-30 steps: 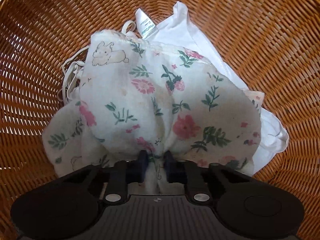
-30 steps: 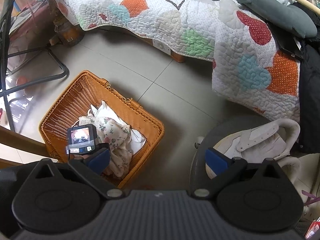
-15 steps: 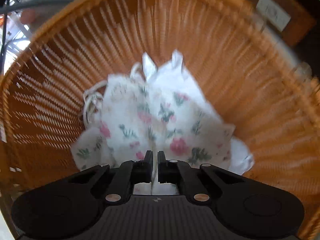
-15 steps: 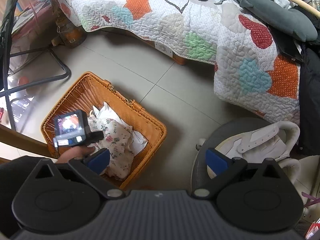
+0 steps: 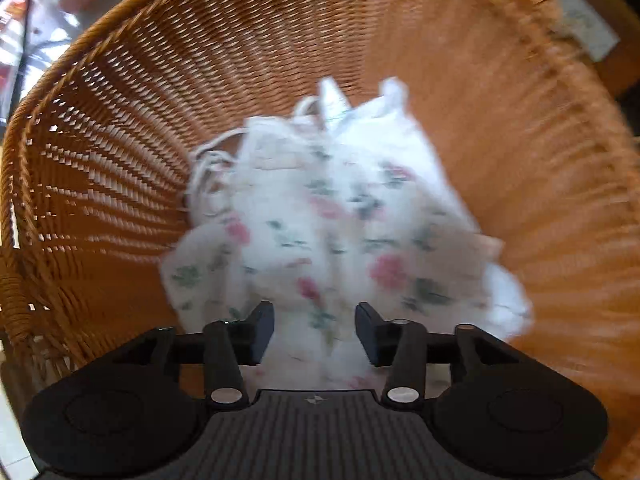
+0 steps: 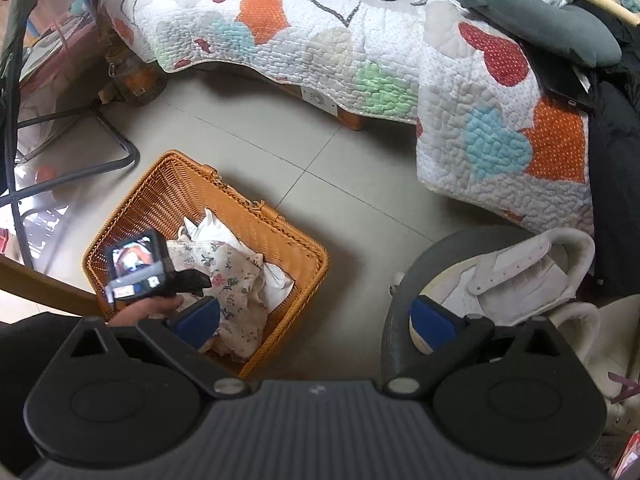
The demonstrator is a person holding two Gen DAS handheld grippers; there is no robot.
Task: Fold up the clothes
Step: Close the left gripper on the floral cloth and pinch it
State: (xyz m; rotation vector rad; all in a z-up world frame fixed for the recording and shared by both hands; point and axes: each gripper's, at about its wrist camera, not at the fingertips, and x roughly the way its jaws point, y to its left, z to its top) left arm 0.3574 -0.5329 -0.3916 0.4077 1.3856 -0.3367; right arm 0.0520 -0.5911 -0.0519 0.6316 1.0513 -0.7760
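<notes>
A floral garment (image 5: 332,232) lies bunched in an orange wicker basket (image 5: 120,120) on top of a white garment (image 5: 384,128). My left gripper (image 5: 315,334) points straight down above the pile. Its jaws are opening; a fold of the floral cloth shows in the gap, and the pads stand clear of it. The right wrist view shows the basket (image 6: 280,232) on the floor, the floral garment (image 6: 228,280) in it, and a hand holding the left gripper (image 6: 196,280) over it. My right gripper (image 6: 316,320) hangs open above the floor tiles with nothing between its fingers.
A bed with a heart-patterned quilt (image 6: 320,60) fills the back. A grey round seat with a white padded item (image 6: 520,272) stands on the right. Black metal frame legs (image 6: 100,160) run along the left. Grey tiled floor (image 6: 360,208) lies between basket and bed.
The left gripper pinched the floral cloth shut and rose, pulling it up; now its jaws have parted and the cloth has slipped out of the pinch. The right gripper has stayed put.
</notes>
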